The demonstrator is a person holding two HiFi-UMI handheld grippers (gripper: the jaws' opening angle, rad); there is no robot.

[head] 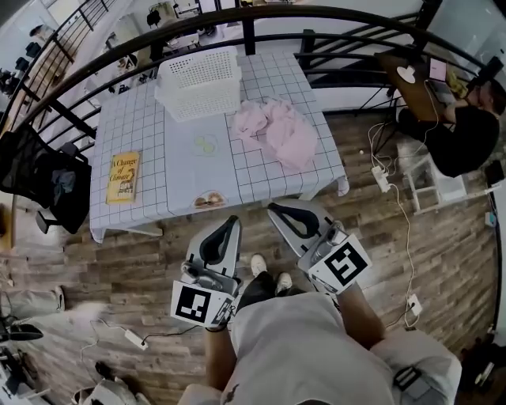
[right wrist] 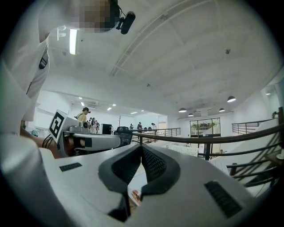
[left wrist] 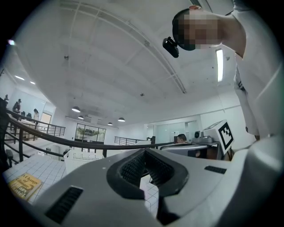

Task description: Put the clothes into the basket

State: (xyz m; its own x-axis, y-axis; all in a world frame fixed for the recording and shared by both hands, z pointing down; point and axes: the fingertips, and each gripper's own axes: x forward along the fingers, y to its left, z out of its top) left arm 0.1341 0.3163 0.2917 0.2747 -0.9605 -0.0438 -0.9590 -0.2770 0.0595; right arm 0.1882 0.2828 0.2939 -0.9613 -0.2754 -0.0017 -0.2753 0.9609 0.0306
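A crumpled pink garment point(head: 278, 131) lies on the right half of the checked table point(head: 158, 158). Just behind it, at the far edge, stands the empty white lattice basket point(head: 199, 82), which also shows in the left gripper view point(left wrist: 82, 156). Both grippers hover over the wooden floor close to the person's body, short of the table's near edge. My left gripper point(head: 234, 221) point(left wrist: 144, 151) is shut with nothing in it. My right gripper point(head: 271, 209) point(right wrist: 141, 148) is likewise shut and empty. Both point upward toward the railing and ceiling.
A yellow book point(head: 123, 176) lies on the table's left side, and two small round items point(head: 205, 145) point(head: 209, 199) sit mid-table and at the near edge. A black curved railing point(head: 261, 14) runs behind. A black chair point(head: 39, 182) is at left; a seated person point(head: 466, 134) and floor cables point(head: 391, 198) are at right.
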